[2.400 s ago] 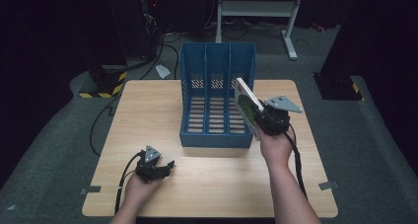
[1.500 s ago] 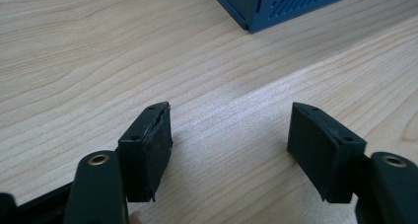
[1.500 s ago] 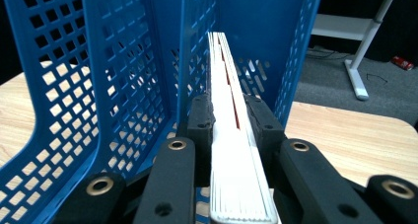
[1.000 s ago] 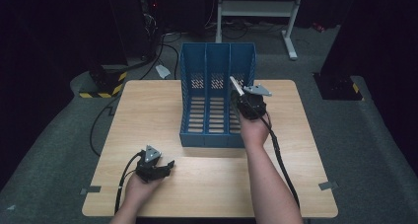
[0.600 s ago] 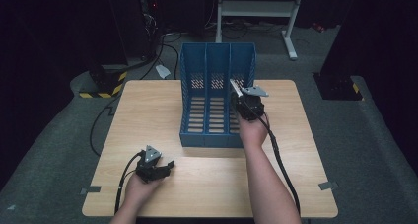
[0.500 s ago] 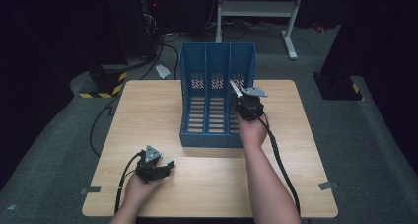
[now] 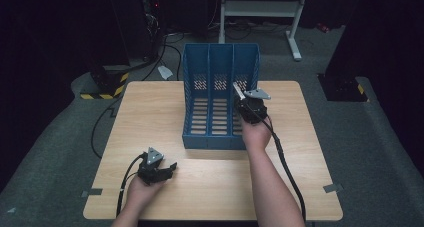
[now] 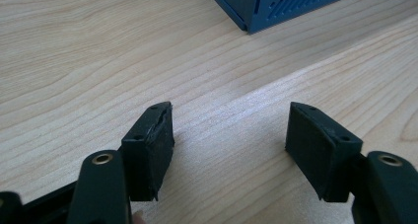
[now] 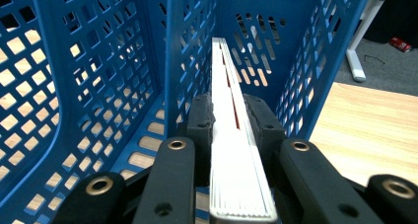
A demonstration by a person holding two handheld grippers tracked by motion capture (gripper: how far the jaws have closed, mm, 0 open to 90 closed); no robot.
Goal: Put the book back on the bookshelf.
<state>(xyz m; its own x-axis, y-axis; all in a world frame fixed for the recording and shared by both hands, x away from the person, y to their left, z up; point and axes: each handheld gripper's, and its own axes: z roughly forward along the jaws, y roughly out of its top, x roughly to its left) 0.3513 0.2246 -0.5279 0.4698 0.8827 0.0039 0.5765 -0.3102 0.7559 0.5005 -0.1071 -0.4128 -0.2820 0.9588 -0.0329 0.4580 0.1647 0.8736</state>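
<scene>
Clamping a thin white book edge-on between its jaws, the right tool reaches into the blue rack, in the rightmost of its three slots. In the right tool's view the book stands upright and runs straight ahead between the slot's perforated walls, its far end close to the back wall. The rack stands at the middle of the desk, its back toward the far edge and its open front facing the person. The left tool rests on the desk near the near edge, left of the middle and well apart from the rack, its jaws spread wide over bare wood; a corner of the rack shows beyond them.
</scene>
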